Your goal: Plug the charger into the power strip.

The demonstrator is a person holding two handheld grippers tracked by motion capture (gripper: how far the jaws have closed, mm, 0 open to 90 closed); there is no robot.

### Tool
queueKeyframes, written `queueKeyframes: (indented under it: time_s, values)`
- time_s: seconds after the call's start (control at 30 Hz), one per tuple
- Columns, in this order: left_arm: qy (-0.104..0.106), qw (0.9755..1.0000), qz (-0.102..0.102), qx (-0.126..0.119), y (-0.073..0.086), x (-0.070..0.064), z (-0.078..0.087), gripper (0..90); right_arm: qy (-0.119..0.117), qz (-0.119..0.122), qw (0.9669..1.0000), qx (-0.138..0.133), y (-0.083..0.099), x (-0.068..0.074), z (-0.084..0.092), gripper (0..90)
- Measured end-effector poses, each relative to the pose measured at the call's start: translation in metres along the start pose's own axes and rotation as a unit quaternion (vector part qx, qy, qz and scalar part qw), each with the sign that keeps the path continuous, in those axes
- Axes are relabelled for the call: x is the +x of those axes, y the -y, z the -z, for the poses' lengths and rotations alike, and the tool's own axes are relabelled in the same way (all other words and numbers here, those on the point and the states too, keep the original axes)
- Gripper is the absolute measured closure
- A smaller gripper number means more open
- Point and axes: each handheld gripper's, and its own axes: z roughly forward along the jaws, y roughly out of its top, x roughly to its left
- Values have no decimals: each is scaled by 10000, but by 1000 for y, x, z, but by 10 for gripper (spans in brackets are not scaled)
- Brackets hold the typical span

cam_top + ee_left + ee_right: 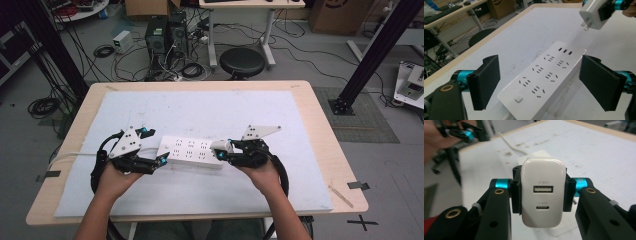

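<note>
- The right tool is held low over the table, its jaws clamped on the white charger (prongs pointing down in the left gripper view).
- The left tool is held level, its jaws spread either side of the power strip, which lies flat on the table between both hands.

left tongs: jaws wide apart, pointing right | right tongs: jaws clamped, pointing left
</note>
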Motion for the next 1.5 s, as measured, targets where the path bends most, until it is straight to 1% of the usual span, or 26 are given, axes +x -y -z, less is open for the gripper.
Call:
queueKeyframes:
  time_s: [0.07, 0.13, 0.17, 0.27, 0.3, 0.33, 0.37, 0.43, 0.53, 0.67, 0.77, 0.8, 0.83, 0.9, 0.93, 0.97, 1.0, 1.03, 1.1, 1.17, 1.23, 1.27, 1.33, 1.4, 1.47, 1.5]
  values:
    - [-16, 10000, 33, -16, 2, 1, 3, 173, 150, 198, 9996, 110, -6, 1, -5, 630]
    - [-37, 10000, 52, -15, 5, 3, 6, 172, 357, 372, 9981, 345, -11, 2, -11, 630]
    - [-30, 10000, 71, -21, 7, 3, 8, 172, 381, 474, 9973, 411, -13, 1, -15, 630]
    - [-40, 10000, 83, 33, 12, 5, 11, 173, 416, 639, 9949, 660, -18, -1, -25, 630]
    - [-66, 9999, 88, 71, 14, 5, 12, 172, 389, 673, 9939, 788, -20, -3, -28, 631]
    - [-68, 9999, 87, 94, 15, 6, 13, 172, 442, 779, 9921, 877, -21, -4, -31, 630]
    - [-59, 9999, 101, 111, 17, 6, 14, 172, 389, 792, 9911, 993, -23, -7, -34, 631]
    - [-78, 9998, 104, 160, 19, 7, 16, 172, 386, 852, 9887, 1168, -25, -11, -38, 631]
    - [-94, 9997, 72, 191, 21, 9, 19, 172, 255, 901, 9857, 1398, -30, -17, -44, 631]
    - [-103, 9997, 81, 189, 23, 9, 21, 172, 100, 1034, 9793, 1737, -38, -24, -52, 631]
    - [-94, 9996, 108, 224, 26, 10, 23, 172, 46, 1225, 9712, 2042, -46, -27, -59, 631]
    - [-93, 9996, 117, 239, 27, 10, 23, 172, -25, 1225, 9693, 2132, -49, -28, -61, 631]
    - [-96, 9996, 111, 245, 28, 10, 24, 172, -52, 1286, 9658, 2250, -52, -29, -64, 631]
    - [-97, 9996, 119, 254, 30, 10, 24, 172, -133, 1397, 9607, 2395, -57, -31, -70, 631]
    - [-101, 9995, 132, 260, 31, 10, 25, 172, -174, 1411, 9573, 2517, -59, -32, -73, 631]
    - [-100, 9995, 139, 268, 31, 10, 25, 172, -170, 1479, 9529, 2642, -62, -32, -76, 631]
    - [-104, 9995, 146, 259, 32, 10, 25, 172, -175, 1514, 9498, 2731, -64, -33, -79, 631]
    - [-96, 9995, 158, 263, 33, 11, 25, 172, -262, 1522, 9475, 2798, -66, -34, -82, 631]
    - [-94, 9995, 155, 267, 34, 11, 25, 172, -261, 1639, 9384, 3029, -69, -35, -89, 631]
    - [-77, 9995, 136, 287, 35, 11, 25, 172, -376, 1658, 9334, 3160, -72, -37, -93, 631]
    - [-75, 9994, 153, 288, 36, 11, 25, 173, -370, 1743, 9260, 3328, -74, -37, -98, 631]
    - [-76, 9994, 157, 284, 37, 11, 25, 172, -385, 1764, 9242, 3364, -75, -37, -100, 631]
    - [-79, 9994, 192, 279, 39, 12, 26, 172, -455, 1773, 9227, 3394, -76, -38, -103, 631]
    - [-99, 9994, 214, 270, 40, 13, 26, 172, -461, 1763, 9197, 3476, -76, -38, -105, 631]
    - [-99, 9993, 244, 255, 41, 14, 26, 172, -472, 1824, 9151, 3565, -76, -39, -108, 631]
    - [-109, 9993, 249, 260, 41, 14, 26, 172, -475, 1788, 9128, 3642, -76, -39, -109, 631]
